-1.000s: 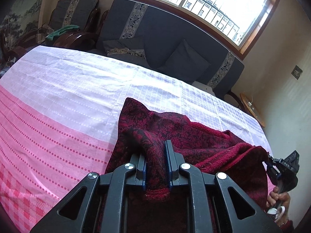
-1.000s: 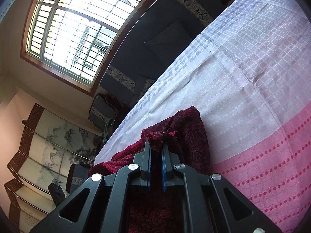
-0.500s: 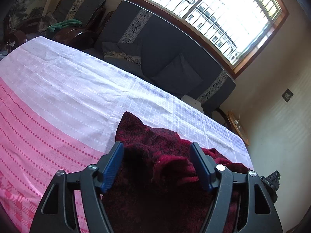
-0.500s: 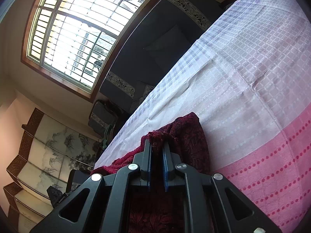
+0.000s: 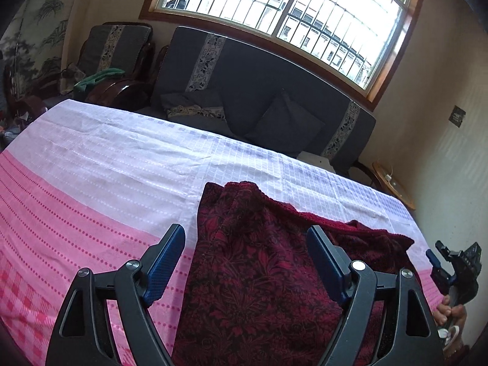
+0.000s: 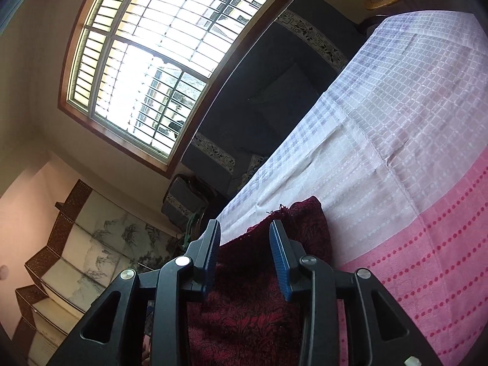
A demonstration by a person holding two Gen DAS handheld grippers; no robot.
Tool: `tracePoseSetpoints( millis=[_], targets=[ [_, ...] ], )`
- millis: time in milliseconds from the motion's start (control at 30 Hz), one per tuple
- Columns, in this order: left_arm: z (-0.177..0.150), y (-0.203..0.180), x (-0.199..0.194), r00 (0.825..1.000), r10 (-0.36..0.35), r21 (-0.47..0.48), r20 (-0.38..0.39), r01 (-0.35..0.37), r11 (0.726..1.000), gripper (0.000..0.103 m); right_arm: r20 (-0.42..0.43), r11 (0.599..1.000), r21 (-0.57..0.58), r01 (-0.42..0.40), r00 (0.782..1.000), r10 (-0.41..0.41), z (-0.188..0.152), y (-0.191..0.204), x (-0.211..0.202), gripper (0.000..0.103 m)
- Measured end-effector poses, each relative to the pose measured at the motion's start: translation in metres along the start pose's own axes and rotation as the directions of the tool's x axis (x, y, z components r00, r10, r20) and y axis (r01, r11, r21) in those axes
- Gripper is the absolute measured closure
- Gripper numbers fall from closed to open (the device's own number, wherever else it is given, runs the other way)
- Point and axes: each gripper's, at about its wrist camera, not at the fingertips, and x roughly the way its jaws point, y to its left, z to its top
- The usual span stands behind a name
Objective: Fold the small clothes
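One table, draped in one pink-and-white cloth (image 5: 122,164), filling most of both views. Behind it one long dark sofa (image 5: 259,82) under one barred window (image 5: 289,9), with one dark cushion (image 5: 286,122) leaning on the seat; one armchair (image 5: 116,45) at the sofa's end, and one painted folding screen (image 6: 85,244) in the corner.

On the cloth, one small garment (image 5: 259,274), dark red with a black floral pattern, lying flat on the pink band with its far edge reaching onto the white part. Long axis running across the table from one gripper toward the other; a folded corner pointing away toward the sofa, knitted edge rumpled along the far side.

Two grippers. Left gripper (image 5: 245,256) angled down over the garment, blue pads spread wide and clear of the fabric, cloth lying loose below the gap. Right gripper (image 6: 244,253) pitched only slightly downward, strongly rolled so the room appears tilted; jaws opening, narrow gap so far, garment's frayed edge visible through it but neither pad pressing on it. In the left view, right gripper (image 5: 439,262) seen at the garment's far end, fingers of one hand (image 5: 448,311) wrapped round its handle.
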Motion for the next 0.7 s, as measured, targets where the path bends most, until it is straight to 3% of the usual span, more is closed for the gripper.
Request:
tracePoseSetpoints(
  millis=[100,233,333,433,533,600,633,667,700],
  targets=[
    [-0.009,-0.017,0.006,1.0,0.025,0.086,-0.005,-0.025,0.996,0.021,-0.064,0.997,-0.071,0.0,0.998,-0.005,-0.005,0.013,0.007,0.07],
    [-0.006,-0.034,0.02,1.0,0.003,0.131,-0.016,-0.001,0.991,0.021,-0.146,0.989,-0.15,-0.006,0.989,-0.016,-0.01,0.032,0.036,0.07],
    [0.002,-0.036,0.043,0.999,0.025,0.138,-0.041,-0.019,0.99,0.021,-0.249,0.977,-0.213,-0.024,0.968,-0.031,-0.016,0.046,0.072,0.07],
    [0.006,-0.02,0.071,0.992,0.083,0.091,-0.095,-0.075,0.993,0.021,-0.333,0.946,-0.317,0.061,0.927,-0.171,-0.026,0.055,0.11,0.07],
    [0.002,0.01,0.092,0.974,0.187,0.029,-0.129,-0.185,0.982,0.021,-0.29,0.919,-0.338,0.203,0.907,-0.307,-0.017,0.042,0.127,0.075],
    [-0.006,0.039,0.098,0.979,0.133,-0.096,-0.157,-0.149,0.984,0.02,-0.282,0.93,-0.266,0.254,0.902,-0.327,-0.01,0.021,0.131,0.085],
    [-0.006,0.047,0.096,0.985,0.101,-0.149,-0.143,-0.122,0.981,0.02,-0.287,0.939,-0.232,0.256,0.904,-0.317,-0.01,0.01,0.132,0.095],
    [-0.006,0.049,0.093,0.983,0.131,-0.155,-0.13,-0.15,0.976,0.02,-0.275,0.941,-0.22,0.257,0.909,-0.313,-0.009,0.001,0.13,0.103],
    [-0.007,0.048,0.092,0.981,0.147,-0.149,-0.126,-0.165,0.975,0.02,-0.266,0.947,-0.198,0.255,0.916,-0.302,-0.008,-0.005,0.127,0.103]
  ],
)
